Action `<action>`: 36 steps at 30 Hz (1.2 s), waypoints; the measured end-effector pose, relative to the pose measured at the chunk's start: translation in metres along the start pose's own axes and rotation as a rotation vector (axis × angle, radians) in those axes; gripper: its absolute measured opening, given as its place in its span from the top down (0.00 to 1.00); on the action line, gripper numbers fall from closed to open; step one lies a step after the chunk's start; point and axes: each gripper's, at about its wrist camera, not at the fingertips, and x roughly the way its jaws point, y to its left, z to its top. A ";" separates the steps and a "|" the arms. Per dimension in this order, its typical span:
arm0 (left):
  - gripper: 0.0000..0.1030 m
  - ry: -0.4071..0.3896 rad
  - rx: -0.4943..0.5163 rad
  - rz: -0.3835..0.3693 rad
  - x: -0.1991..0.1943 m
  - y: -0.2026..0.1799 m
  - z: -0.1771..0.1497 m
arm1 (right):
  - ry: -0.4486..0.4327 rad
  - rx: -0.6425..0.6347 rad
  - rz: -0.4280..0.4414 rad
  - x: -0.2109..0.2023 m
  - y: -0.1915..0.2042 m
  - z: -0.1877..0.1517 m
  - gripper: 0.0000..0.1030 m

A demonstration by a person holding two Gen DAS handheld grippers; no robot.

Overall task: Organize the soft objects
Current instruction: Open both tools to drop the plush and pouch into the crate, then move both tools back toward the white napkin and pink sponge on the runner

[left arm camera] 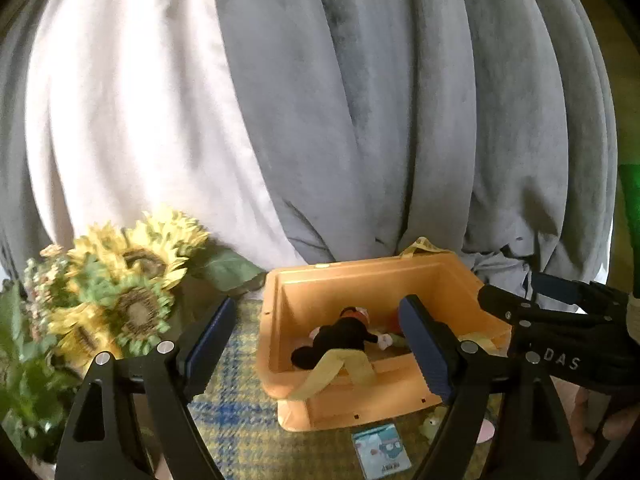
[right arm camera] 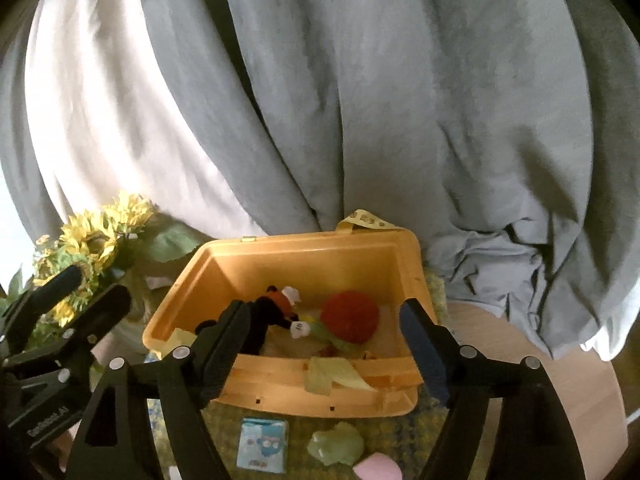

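Observation:
An open orange bin (left arm camera: pixel 448 280) (right arm camera: pixel 320 256) stands on a plaid cloth. Inside lie a black plush doll (left arm camera: pixel 340 340) (right arm camera: pixel 272 312) and a red fuzzy plush (right arm camera: pixel 350 316); a yellow strap (left arm camera: pixel 332 372) hangs over the front rim. In front of the bin lie a small blue packet (left arm camera: pixel 382 450) (right arm camera: pixel 262 444), a pale green soft toy (right arm camera: pixel 336 446) and a pink soft item (right arm camera: pixel 378 470). My left gripper (left arm camera: pixel 316 344) is open and empty, above the bin's front left. My right gripper (right arm camera: pixel 324 348) is open and empty, above the bin's front rim. The left gripper also shows at the left of the right wrist view (right arm camera: pixel 88 300).
Artificial sunflowers (left arm camera: pixel 120 280) (right arm camera: pixel 92 240) stand left of the bin. Grey and white curtains (left arm camera: pixel 320 100) (right arm camera: pixel 360 100) hang right behind it. Bare wooden tabletop (right arm camera: pixel 560 360) shows at the right.

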 end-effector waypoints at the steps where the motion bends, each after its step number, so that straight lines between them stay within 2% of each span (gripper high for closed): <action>1: 0.18 -0.001 -0.004 0.012 -0.005 0.000 -0.002 | -0.005 0.000 -0.006 -0.003 0.000 -0.001 0.24; 7: 0.18 -0.004 -0.017 0.044 -0.028 0.000 -0.016 | -0.029 -0.005 -0.022 -0.024 -0.001 -0.013 0.24; 17: 0.18 0.060 -0.070 0.055 -0.052 0.003 -0.051 | -0.033 -0.023 -0.005 -0.045 0.007 -0.041 0.24; 29: 0.18 0.125 -0.082 0.093 -0.071 -0.001 -0.099 | 0.008 -0.058 0.016 -0.054 0.013 -0.087 0.24; 36: 0.15 0.176 -0.141 0.080 -0.075 -0.004 -0.131 | 0.026 -0.065 0.014 -0.055 0.009 -0.110 0.24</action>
